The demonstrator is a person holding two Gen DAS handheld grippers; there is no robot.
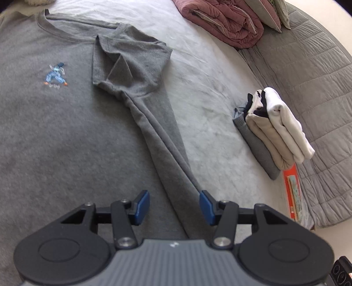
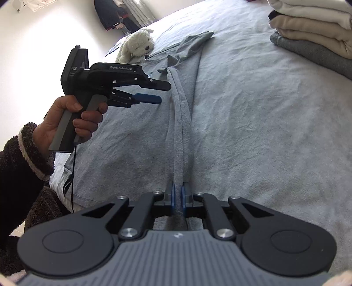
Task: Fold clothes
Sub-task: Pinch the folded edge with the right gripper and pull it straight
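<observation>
A grey T-shirt (image 1: 55,123) with a small blue embroidered figure (image 1: 55,74) lies flat on the pale bed sheet (image 1: 211,92). Its right sleeve and side are folded inward, leaving a long raised fold edge (image 1: 158,136). My left gripper (image 1: 175,205) hovers open over the lower stretch of that fold, nothing between its blue pads. In the right wrist view my right gripper (image 2: 178,198) is shut on the shirt's fold ridge (image 2: 182,123) near the hem. The left gripper (image 2: 154,92) shows there too, held by a hand (image 2: 66,123) above the shirt.
A stack of folded clothes (image 1: 272,129), (image 2: 312,35) sits on the sheet to the right, with an orange-edged box (image 1: 293,191) under it. A pink quilt (image 1: 224,19) and a grey quilted blanket (image 1: 308,72) lie beyond. A white plush toy (image 2: 137,45) rests near the shirt's collar.
</observation>
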